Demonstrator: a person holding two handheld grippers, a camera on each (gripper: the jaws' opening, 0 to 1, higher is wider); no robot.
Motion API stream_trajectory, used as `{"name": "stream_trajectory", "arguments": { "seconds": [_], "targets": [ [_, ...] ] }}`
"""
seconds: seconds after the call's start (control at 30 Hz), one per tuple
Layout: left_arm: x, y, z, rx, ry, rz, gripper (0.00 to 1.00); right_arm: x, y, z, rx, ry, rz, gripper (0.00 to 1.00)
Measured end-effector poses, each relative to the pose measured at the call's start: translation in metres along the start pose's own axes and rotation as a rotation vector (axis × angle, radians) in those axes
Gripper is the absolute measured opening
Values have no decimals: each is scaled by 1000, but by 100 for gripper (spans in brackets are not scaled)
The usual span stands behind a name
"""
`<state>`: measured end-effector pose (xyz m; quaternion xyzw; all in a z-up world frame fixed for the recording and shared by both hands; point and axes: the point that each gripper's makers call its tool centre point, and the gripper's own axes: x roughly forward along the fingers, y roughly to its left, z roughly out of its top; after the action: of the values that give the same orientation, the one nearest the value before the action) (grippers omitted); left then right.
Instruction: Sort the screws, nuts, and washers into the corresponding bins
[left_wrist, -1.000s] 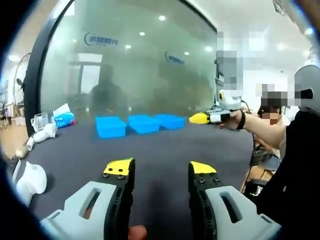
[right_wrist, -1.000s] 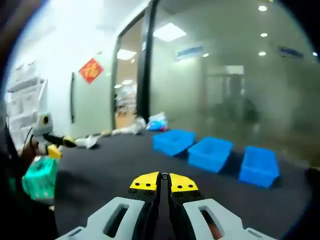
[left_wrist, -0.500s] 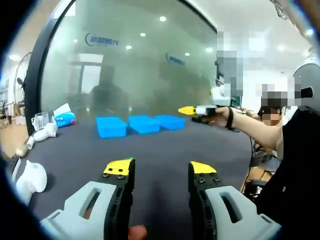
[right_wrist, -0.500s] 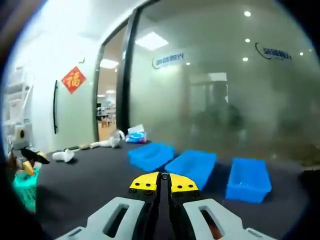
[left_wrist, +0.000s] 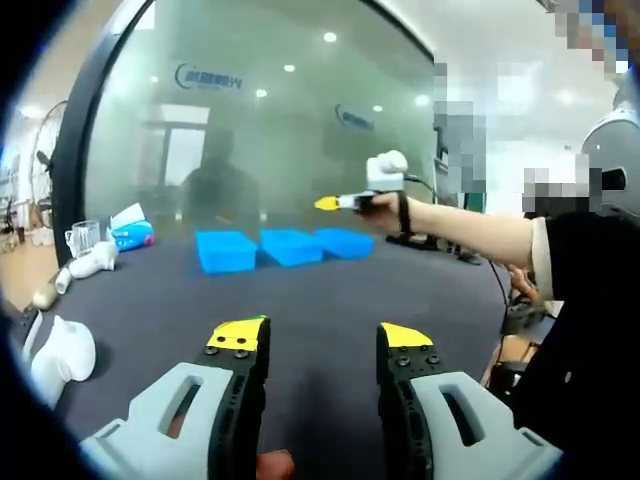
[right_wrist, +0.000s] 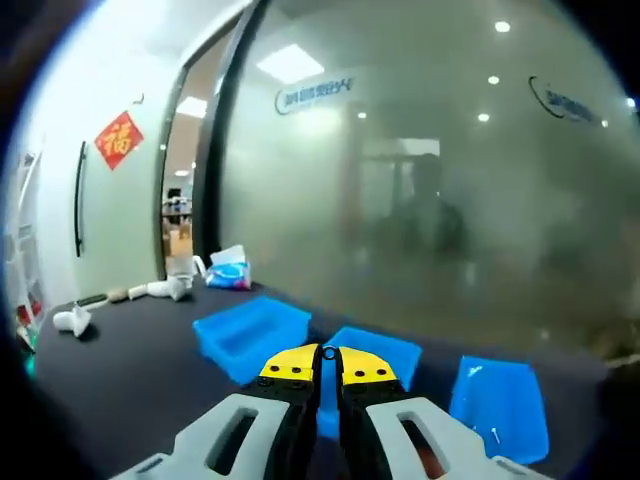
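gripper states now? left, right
Left gripper: open, nothing between its jaws.
Right gripper: shut; whether it holds anything cannot be told.

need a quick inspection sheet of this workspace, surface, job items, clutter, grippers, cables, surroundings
surface: dark table, mostly bare.
job's things: three blue bins in a row at the far edge; small pale specks in the right-hand bin, too small to identify; no loose screws, nuts or washers made out.
clutter: tissue pack, clear mug, white devices along the left side.
grippers: left gripper jaws apart, empty; right gripper jaws together, held out above the bins.
cables: thin cable hanging by the person's arm.
surroundings: frosted glass wall, ceiling lights, red wall decoration.
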<state>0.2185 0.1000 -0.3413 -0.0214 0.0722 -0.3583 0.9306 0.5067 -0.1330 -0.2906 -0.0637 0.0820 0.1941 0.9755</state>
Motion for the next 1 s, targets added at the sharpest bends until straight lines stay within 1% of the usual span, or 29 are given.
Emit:
{"name": "stream_trajectory", "arguments": {
  "seconds": [0.07,0.13,0.23,0.3,0.4,0.63,0.77,0.83,0.87,0.9,1.0],
  "targets": [
    [0,0,-1,-1,1,1,41,11,0,-2,-12,25,-6,4],
    [1,1,-2,-2,4,2,41,20,-2,-2,-24,28,-16,4],
    [1,1,-2,-6,4,2,41,31,-7,-3,-16,35,-28,4],
    [1,1,-2,-7,3,3,41,39,-13,-5,-29,53,-46,4],
    [1,1,-3,-4,6,4,41,44,-17,-7,1,59,-51,4],
    [0,2,-2,-3,5,8,41,49,-30,-19,35,78,-70,4],
    [1,4,-4,-7,6,10,41,46,-21,-18,17,68,-49,6],
    [2,4,-4,-9,5,11,42,45,-14,-15,-6,58,-28,15],
    [2,4,-4,-10,4,11,42,44,-9,-15,-32,57,-2,19],
    [2,4,-4,-11,4,13,42,43,-7,-14,-34,53,1,23],
    [1,6,-4,-14,6,21,44,36,3,-14,-55,44,26,25]
  ]
}}
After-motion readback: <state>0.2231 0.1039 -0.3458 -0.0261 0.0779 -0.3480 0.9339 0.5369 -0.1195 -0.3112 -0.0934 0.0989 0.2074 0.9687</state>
